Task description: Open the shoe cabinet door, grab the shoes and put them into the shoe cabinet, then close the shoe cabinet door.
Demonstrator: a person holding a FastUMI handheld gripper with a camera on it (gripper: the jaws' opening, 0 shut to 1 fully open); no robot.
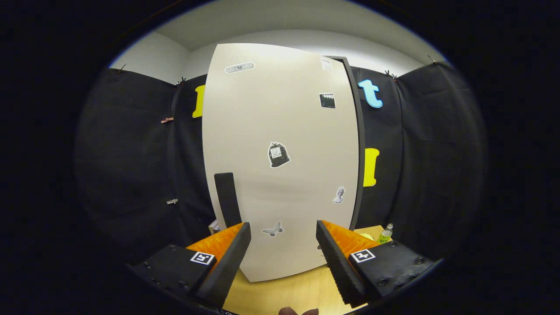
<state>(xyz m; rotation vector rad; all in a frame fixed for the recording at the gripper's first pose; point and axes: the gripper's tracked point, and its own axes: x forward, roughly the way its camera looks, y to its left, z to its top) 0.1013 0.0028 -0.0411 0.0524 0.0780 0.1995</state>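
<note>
Wood-grain table (280, 293) lies under the gripper (283, 238), whose two fingers stand wide apart with nothing between them but air; neither finger touches anything. Each finger carries one square marker on its base, two markers in all.

Just ahead of the fingers stands the cabinet (356, 144), its single pale door (280, 131) facing the gripper and standing upright on the table. The door looks shut or very nearly so; a dark edge of the cabinet body shows along the door's right side. One dark, upright handle (227, 199) sits low on the door's left part, just beyond the left finger and apart from it.

Six stickers show on the door: a plaster shape near the top left, a pale one at the top right corner, a clapperboard below that, a dark bag shape in the middle, a small grey figure lower right, and a butterfly near the bottom between the fingers.

One small bottle (385, 234) with a green label stands on the table to the right of the cabinet, beyond the right finger. A small pale object (214, 226) peeks out left of the door's foot; what it is cannot be told.
</note>
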